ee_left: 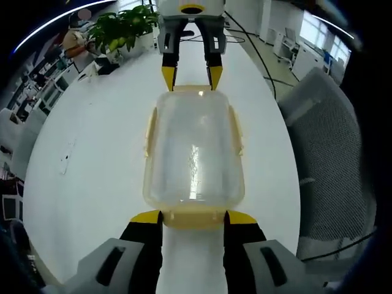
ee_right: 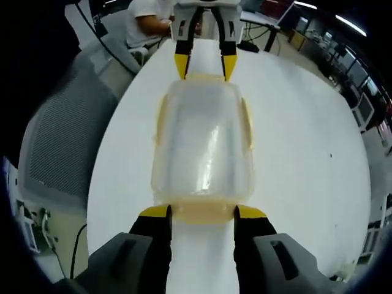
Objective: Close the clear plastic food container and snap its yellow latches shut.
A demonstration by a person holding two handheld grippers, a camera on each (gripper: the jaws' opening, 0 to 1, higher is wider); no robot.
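White table, office behind; both grippers' fingers wide, flanking container end latches.

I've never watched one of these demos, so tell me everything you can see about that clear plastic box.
The food container is a clear, rounded-rectangular plastic box with its lid on, resting on the white table. Pale yellow latches run along its edges. The left gripper brackets one short end; the right gripper brackets the other. Nothing shows inside it.
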